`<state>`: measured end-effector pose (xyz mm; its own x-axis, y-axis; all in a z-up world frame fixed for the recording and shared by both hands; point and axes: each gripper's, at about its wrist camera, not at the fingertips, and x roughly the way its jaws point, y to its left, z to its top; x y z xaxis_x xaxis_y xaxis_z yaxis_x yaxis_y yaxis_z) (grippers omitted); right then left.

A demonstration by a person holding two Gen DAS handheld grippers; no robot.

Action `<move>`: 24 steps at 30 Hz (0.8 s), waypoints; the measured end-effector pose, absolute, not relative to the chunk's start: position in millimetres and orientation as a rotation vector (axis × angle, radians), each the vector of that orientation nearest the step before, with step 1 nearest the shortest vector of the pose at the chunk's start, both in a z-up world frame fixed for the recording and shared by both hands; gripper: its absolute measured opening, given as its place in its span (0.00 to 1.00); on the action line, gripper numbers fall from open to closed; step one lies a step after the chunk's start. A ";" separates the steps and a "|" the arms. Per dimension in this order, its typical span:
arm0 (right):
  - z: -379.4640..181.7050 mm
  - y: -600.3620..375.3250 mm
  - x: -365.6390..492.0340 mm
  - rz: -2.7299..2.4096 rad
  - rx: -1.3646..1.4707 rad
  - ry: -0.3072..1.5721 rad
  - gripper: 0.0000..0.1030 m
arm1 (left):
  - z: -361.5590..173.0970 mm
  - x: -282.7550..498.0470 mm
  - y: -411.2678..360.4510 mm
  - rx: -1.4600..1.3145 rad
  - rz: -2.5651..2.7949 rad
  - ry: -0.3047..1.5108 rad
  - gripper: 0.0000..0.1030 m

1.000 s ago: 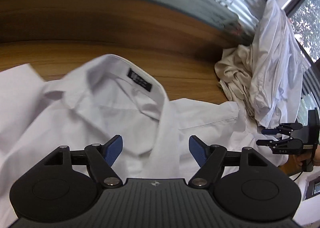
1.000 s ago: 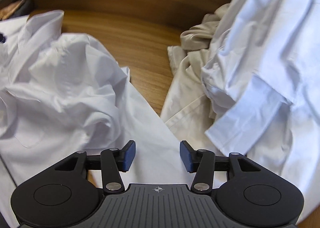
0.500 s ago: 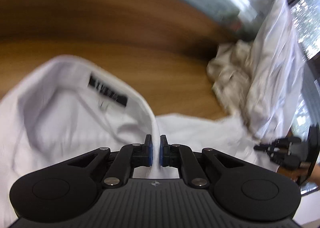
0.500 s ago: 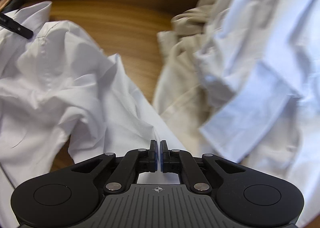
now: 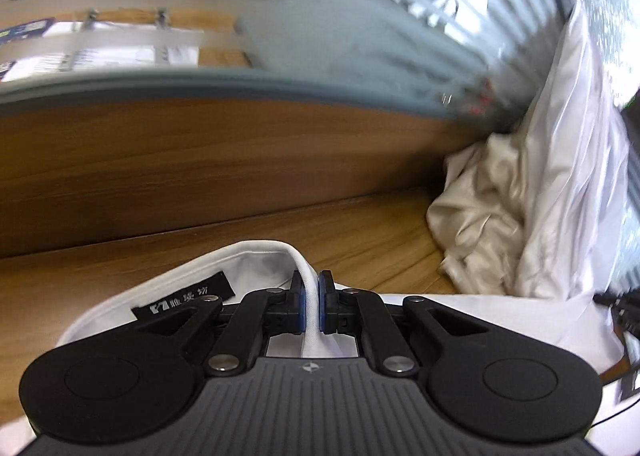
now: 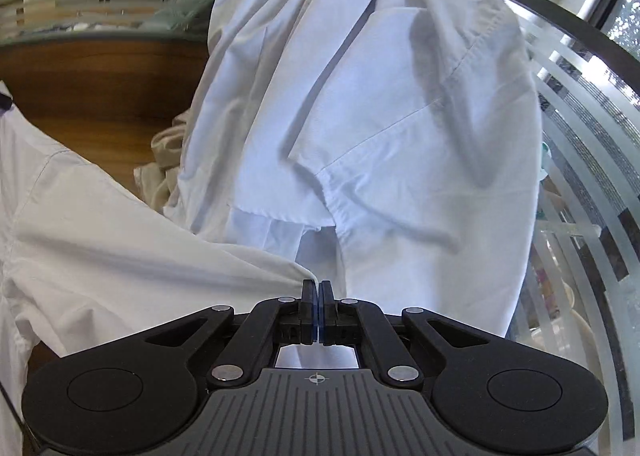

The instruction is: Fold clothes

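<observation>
A white collared shirt with a black neck label lies on the wooden table. My left gripper is shut on the shirt's collar edge and holds it raised. My right gripper is shut on a fold of the same white shirt, which stretches off to the left of the right wrist view. The rest of the shirt is hidden below both grippers.
A heap of other clothes stands at the right: a cream garment and a pale blue-white shirt that fills the right wrist view. A wooden back panel and striped glass bound the table.
Both grippers went from open to shut on the white shirt. Both have since lifted and tilted up, so the views show more wall and the clothes heap.
</observation>
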<state>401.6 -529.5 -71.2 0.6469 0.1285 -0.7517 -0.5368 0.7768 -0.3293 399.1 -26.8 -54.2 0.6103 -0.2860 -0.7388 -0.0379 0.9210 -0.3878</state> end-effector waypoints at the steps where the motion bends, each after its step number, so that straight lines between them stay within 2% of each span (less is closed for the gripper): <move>1: -76.4 -526.1 405.3 0.396 -0.571 0.795 0.03 | -59.4 403.5 -27.1 -0.379 -0.150 0.926 0.06; 5: -96.8 -522.0 421.5 0.377 -0.549 0.858 0.03 | -77.6 418.1 -25.4 -0.367 -0.155 0.991 0.08; 7: -105.3 -519.7 425.8 0.370 -0.542 0.884 0.05 | -84.2 424.2 -24.4 -0.377 -0.152 1.021 0.12; 8: -107.6 -519.4 426.1 0.365 -0.542 0.886 0.05 | -84.0 426.0 -23.6 -0.379 -0.142 1.022 0.18; 9: -108.2 -518.9 425.6 0.361 -0.542 0.884 0.11 | -81.3 425.7 -21.8 -0.379 -0.126 1.009 0.37; 10: -107.7 -518.3 424.8 0.358 -0.540 0.883 0.16 | -77.4 423.2 -19.0 -0.387 -0.123 0.987 0.63; 12: -105.2 -516.9 422.5 0.355 -0.534 0.879 0.27 | -64.8 417.2 -15.0 -0.387 -0.120 0.918 0.80; 15: -94.0 -513.4 414.2 0.360 -0.514 0.866 0.42 | -48.4 407.2 -8.7 -0.368 -0.124 0.890 0.80; 20: -66.6 -502.2 390.5 0.414 -0.436 0.845 0.44 | -29.1 373.0 14.4 -0.323 -0.081 0.886 0.80; 24: -55.3 -482.4 369.0 0.505 -0.368 0.851 0.48 | -15.1 335.4 21.4 -0.179 -0.052 0.897 0.80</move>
